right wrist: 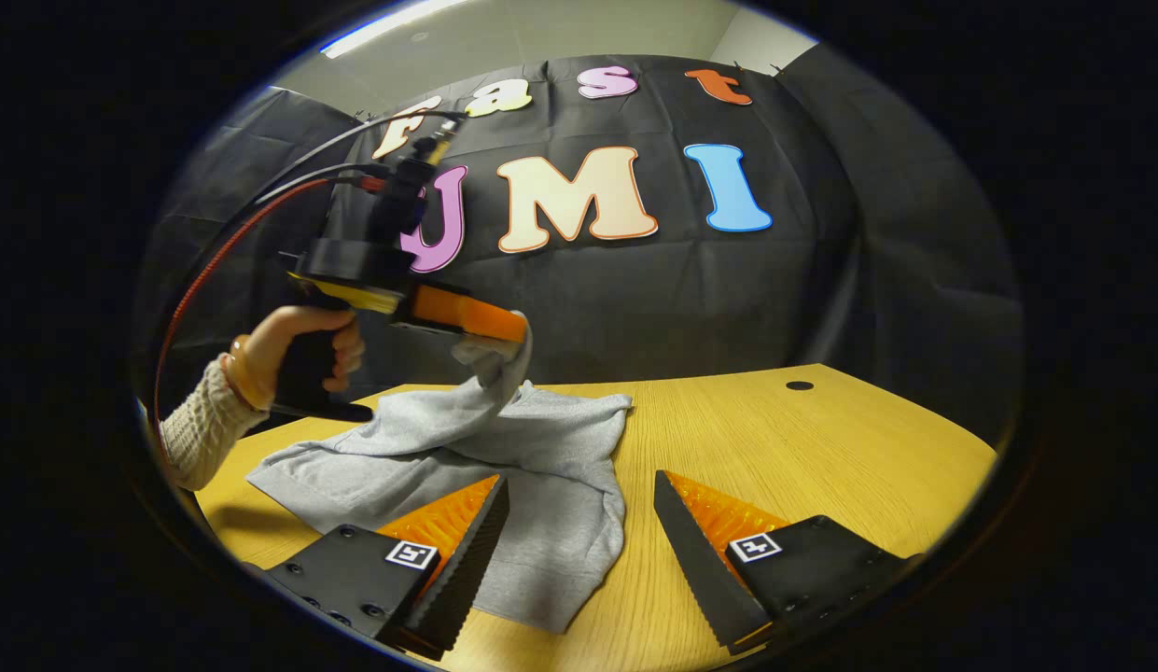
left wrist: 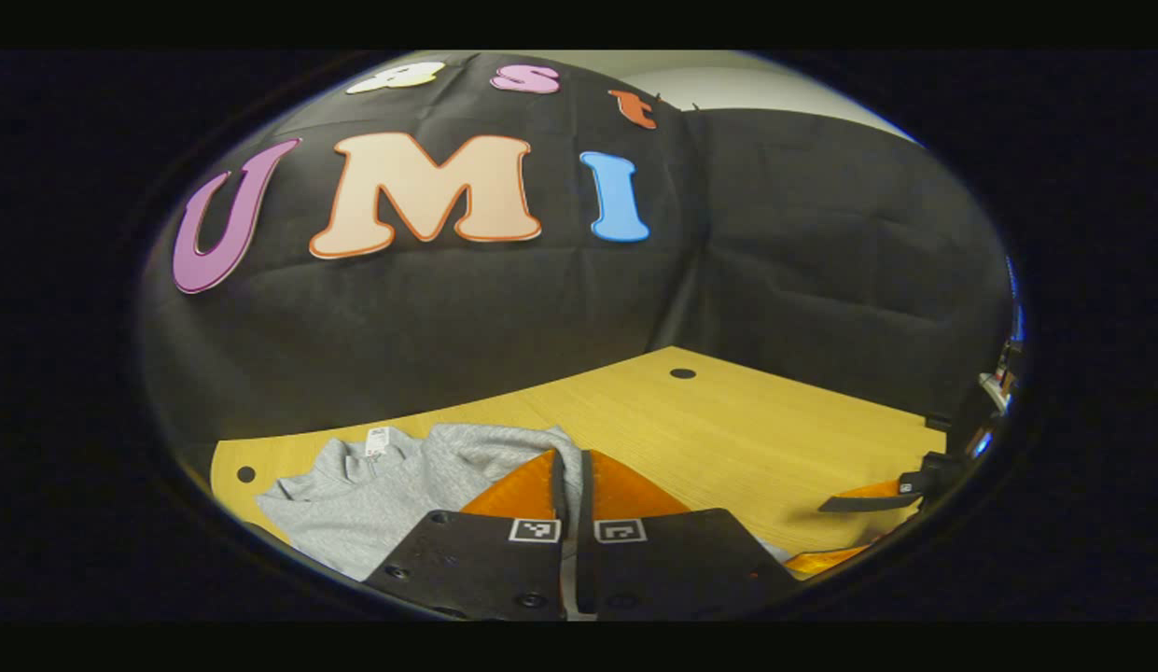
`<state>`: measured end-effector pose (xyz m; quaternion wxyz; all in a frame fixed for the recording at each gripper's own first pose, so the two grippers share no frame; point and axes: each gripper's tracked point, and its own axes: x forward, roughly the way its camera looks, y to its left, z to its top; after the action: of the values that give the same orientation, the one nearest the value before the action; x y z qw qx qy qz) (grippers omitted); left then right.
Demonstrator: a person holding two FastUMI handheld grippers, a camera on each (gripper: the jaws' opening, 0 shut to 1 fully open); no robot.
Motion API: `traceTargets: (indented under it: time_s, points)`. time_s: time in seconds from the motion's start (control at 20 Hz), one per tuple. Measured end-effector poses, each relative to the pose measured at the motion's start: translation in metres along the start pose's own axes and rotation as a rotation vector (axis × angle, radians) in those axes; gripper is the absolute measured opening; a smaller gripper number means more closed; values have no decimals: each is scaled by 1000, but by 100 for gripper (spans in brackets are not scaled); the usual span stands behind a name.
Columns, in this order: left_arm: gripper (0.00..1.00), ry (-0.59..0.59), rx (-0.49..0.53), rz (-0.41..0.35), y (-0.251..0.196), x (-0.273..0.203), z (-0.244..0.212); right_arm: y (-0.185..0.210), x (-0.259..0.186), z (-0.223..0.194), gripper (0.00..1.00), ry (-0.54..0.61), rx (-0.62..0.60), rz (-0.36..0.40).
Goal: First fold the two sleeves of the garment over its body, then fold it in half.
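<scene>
While left tongs [right wrist: 504, 341] pinch it, garment [right wrist: 541, 467] lies crumpled.

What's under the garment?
The table, bare wood around the garment. Left tongs lift one part of it clear. Whatever lies beneath the flat part is covered.

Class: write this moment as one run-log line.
left tool: shut on grey garment, lifting a part | right tool: open, empty, above garment edge | table: garment partly spread

garment [left wrist: 355, 499] lower part behind left claw [left wrist: 572, 462]
</scene>
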<state>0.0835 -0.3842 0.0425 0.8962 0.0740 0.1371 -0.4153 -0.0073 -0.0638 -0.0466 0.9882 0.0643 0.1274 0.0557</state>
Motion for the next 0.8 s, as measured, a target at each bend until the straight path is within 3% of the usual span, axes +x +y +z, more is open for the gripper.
traceTargets:
  time_s: [0.5, 0.65, 0.7, 0.8]
  points:
    - [1, 145, 22, 90, -1, 74, -60, -10, -1, 0, 97, 10, 6, -16]
    - [7, 141, 2, 25, -18, 79, -61, -12, 2, 0, 97, 15, 4, -22]
    - [14, 141, -10, -10, -26, 79, -61, -12, 2, -1, 97, 18, 6, -24]
    - [64, 136, -3, -7, -26, 70, -57, -9, 2, -2, 97, 25, 17, -22]
